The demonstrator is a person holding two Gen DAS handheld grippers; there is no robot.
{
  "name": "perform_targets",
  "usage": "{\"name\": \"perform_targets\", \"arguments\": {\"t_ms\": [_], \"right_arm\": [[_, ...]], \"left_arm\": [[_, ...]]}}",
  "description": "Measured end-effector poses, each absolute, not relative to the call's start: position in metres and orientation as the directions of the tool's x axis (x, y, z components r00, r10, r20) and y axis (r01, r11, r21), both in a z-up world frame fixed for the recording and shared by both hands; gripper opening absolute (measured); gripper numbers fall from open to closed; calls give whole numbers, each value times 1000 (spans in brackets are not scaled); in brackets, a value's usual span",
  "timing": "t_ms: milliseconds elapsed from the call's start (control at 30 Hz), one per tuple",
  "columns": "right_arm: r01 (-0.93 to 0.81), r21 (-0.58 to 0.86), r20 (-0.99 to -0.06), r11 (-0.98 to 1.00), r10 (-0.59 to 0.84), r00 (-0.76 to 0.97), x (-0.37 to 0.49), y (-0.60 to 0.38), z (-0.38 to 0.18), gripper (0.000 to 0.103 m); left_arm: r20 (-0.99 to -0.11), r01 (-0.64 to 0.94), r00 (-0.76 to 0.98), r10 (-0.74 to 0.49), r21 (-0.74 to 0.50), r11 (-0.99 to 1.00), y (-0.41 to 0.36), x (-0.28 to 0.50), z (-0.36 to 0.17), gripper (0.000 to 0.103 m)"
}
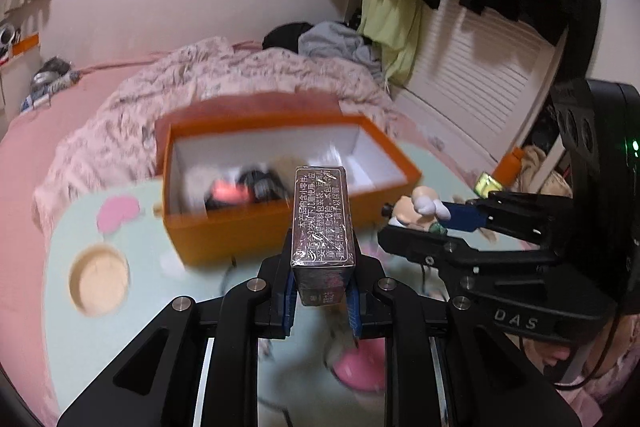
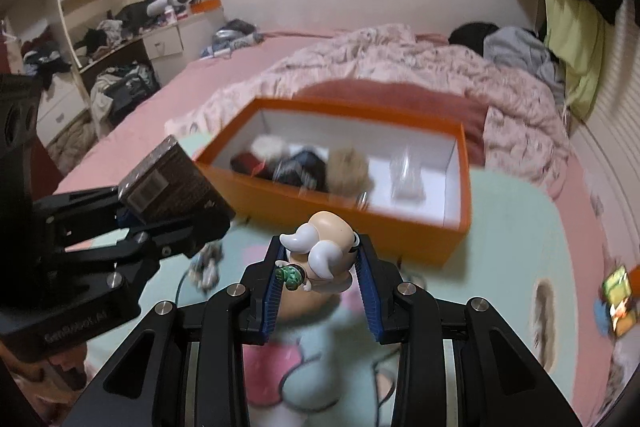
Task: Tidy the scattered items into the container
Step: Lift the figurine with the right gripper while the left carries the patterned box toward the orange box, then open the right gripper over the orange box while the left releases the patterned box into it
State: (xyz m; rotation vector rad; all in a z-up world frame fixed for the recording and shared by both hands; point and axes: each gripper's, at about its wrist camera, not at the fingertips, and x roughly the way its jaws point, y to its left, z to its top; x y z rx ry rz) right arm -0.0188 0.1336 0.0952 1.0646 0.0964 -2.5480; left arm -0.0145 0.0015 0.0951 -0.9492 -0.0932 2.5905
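Ahead of my left tongs [image 1: 322, 291], in the left wrist view, the orange box [image 1: 280, 227] sits open on the mint mat [image 1: 80, 219] on the bed. These tongs are clamped on a shrink-wrapped pack [image 1: 323, 227], held upright in front of the box. To the right, my right tongs [image 1: 432, 223] grip a figurine [image 1: 416, 213].

In the right wrist view, the right tongs [image 2: 320, 279] are closed on the white-haired figurine [image 2: 324, 255], near the box [image 2: 360, 223]. Blurred fluffy items [image 2: 304, 163] lie inside the box. The left tongs [image 2: 160, 223] hold the pack [image 2: 172, 179] left of it.
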Motion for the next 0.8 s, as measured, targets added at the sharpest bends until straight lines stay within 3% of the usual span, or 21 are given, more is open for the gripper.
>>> {"name": "perform_targets", "arguments": {"t_ms": [233,600,633,733,767,800], "right_arm": [[360,101,-674,-928,-330,-661,-73,137,115,34],[277,211,-694,-938,-343,-634,-146,148,101,34],[273,223,-692,-936,-349,-632,-148,149,99,36],[249,236,-678,-939,-343,-651,-149,153,96,61],[237,239,-667,-942,-336,-665,-147,156,96,64],[227,242,-660,-943,-331,-674,-146,159,97,64]], "left_arm": [[-609,-314,-705,364,-192,-930,-5,-70,105,21],[-659,-249,-672,338,-229,-941,-15,-127,79,22],[-672,-224,-668,319,-228,-948,-16,-132,76,24],[-682,-159,-678,273,-226,-961,-21,-139,71,51],[-675,-150,-687,267,-228,-962,-24,-138,71,63],[-667,-142,-699,260,-227,-964,-27,-136,72,66]]}}
